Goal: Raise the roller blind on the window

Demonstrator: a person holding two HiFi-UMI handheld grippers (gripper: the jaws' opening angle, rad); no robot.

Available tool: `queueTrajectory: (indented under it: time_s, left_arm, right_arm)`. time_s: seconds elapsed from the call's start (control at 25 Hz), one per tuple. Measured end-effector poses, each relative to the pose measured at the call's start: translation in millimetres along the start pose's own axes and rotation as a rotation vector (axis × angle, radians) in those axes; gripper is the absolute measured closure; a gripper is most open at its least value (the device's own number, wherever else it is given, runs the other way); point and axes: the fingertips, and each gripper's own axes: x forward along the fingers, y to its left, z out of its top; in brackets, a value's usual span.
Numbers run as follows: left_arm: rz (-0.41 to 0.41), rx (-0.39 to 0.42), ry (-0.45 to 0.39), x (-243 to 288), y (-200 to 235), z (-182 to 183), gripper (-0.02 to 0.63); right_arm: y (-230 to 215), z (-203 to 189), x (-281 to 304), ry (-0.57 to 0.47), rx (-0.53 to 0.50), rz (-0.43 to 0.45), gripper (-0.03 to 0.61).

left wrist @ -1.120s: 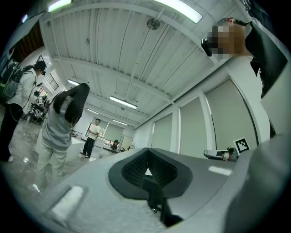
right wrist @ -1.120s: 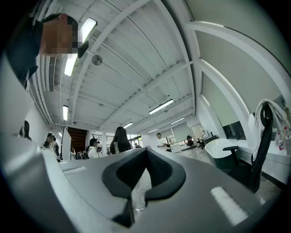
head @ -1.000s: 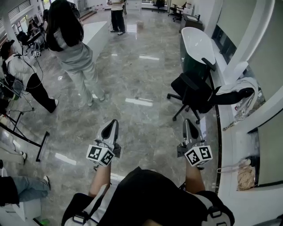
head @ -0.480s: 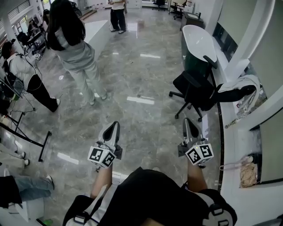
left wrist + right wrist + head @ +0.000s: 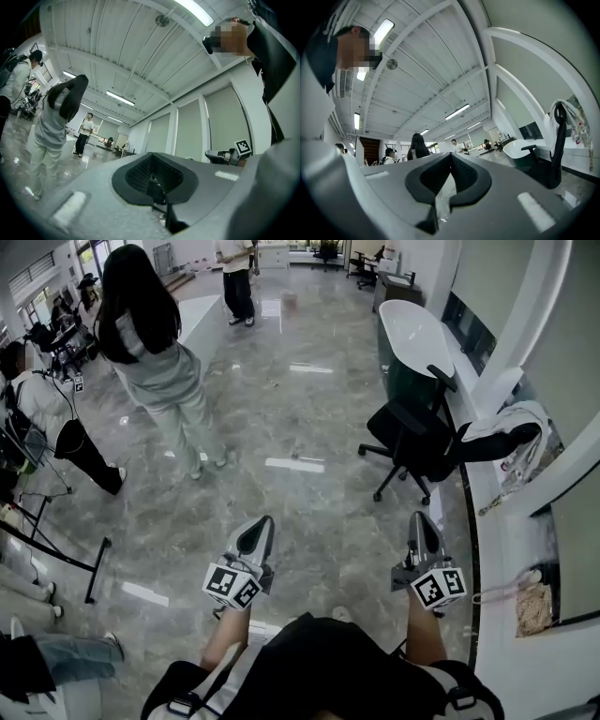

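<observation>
Floor (image 5: 309, 409) beneath closed left tongs (image 5: 266, 520), right tongs (image 5: 419, 517)

open-plan office (large, bright): glossy marble floor (image 5: 309, 418), black swivel chair (image 5: 411, 439), strip-lit ceiling (image 5: 126, 51).

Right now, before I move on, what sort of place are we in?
Likely a large open-plan office or showroom hall: it has a polished marble floor, a black swivel chair along the right-hand wall, and tall grey roller blinds drawn down.
</observation>
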Motion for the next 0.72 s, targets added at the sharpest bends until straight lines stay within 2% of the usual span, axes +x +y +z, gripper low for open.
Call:
queueTrajectory:
  time_s: [0.24,0.4,0.72]
  left_arm:
    - [-0.084,0.011,0.017,16.8,1.6,-12.7,0.612]
    - [-0.133,-0.019,0.012,32.1,-8.0,-17.9,0.613]
    - [-0.212,-0.005,0.008,108.4,-58.2,-25.1,0.614]
  right_arm:
    - [-7.9,0.0,-23.0,-0.004,-0.038,-0.099,0.574]
    - [-19.0,7.0,-39.7,-0.024,-0.056,-0.15,0.574]
    - [-95.9,42.3,-43.8,-0.092,-0.039,-0.219,0.574]
